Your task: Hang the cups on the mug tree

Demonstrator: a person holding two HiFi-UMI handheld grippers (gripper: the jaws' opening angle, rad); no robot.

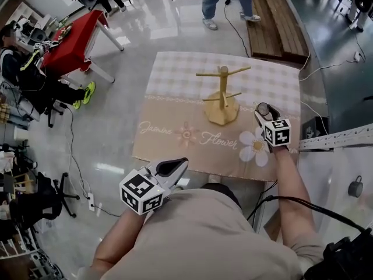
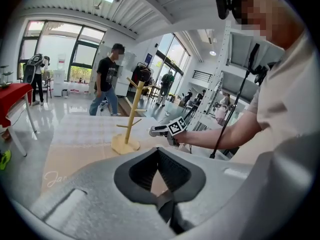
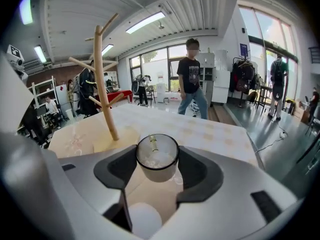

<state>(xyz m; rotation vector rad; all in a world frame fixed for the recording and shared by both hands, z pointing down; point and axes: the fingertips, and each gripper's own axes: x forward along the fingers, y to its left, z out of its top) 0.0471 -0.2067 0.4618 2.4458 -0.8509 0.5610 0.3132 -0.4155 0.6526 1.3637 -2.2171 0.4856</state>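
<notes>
Right gripper point(image 3: 158, 165) grasps a glass cup point(image 3: 157, 156) over the table's point(image 1: 175, 98) three o'clock side, with the mug tree point(image 1: 221, 95) at ten o'clock. Left gripper point(image 2: 158, 151) is clenched and empty. Smooth glass could slip and drop.

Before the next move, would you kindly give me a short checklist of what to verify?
1. Glass cup sits between the right gripper jaws, pads on both sides: ok.
2. Mug tree stands upright on the table: ok.
3. Tree's pegs are free of cups: ok.
4. Cup's handle faces a peg: cannot tell.
5. Left gripper is empty, jaws together, well away from the tree: ok.
</notes>
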